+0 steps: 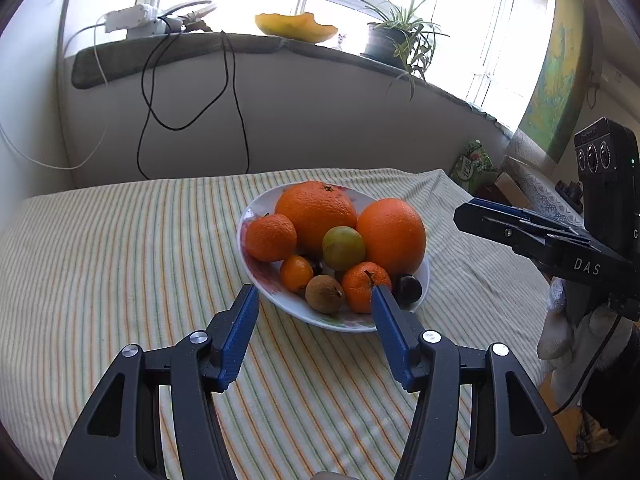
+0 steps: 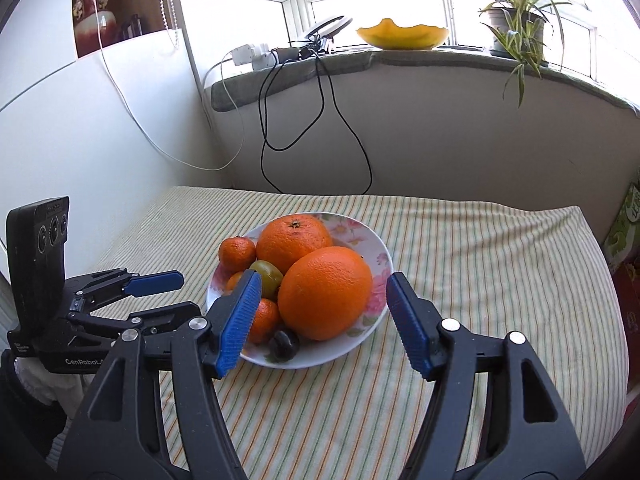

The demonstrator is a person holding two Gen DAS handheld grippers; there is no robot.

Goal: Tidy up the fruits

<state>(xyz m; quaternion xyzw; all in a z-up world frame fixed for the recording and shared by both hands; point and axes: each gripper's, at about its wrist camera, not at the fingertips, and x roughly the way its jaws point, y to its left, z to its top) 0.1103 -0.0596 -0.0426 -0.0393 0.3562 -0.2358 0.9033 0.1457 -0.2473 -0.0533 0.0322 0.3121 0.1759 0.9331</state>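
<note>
A flowered white plate (image 1: pixel 256 276) (image 2: pixel 380 248) on the striped cloth holds two big oranges (image 1: pixel 390 236) (image 2: pixel 324 292), small mandarins (image 1: pixel 270 236) (image 2: pixel 237 254), a green fruit (image 1: pixel 343 248) (image 2: pixel 267 276), a brown kiwi (image 1: pixel 324 293) and a dark plum (image 1: pixel 409 289) (image 2: pixel 284 345). My left gripper (image 1: pixel 314 294) is open just in front of the plate's near rim, nothing between its blue pads. My right gripper (image 2: pixel 322 282) is open too, short of the plate, and holds nothing. Each gripper shows in the other's view: the right one (image 1: pixel 520 228), the left one (image 2: pixel 156 282).
The striped cloth (image 1: pixel 120 260) covers the table up to a grey wall with hanging black cables (image 2: pixel 320 120). On the windowsill stand a yellow bowl (image 2: pixel 402 34), a potted plant (image 2: pixel 516 24) and a power strip (image 2: pixel 252 54). A green packet (image 1: pixel 474 164) lies right of the table.
</note>
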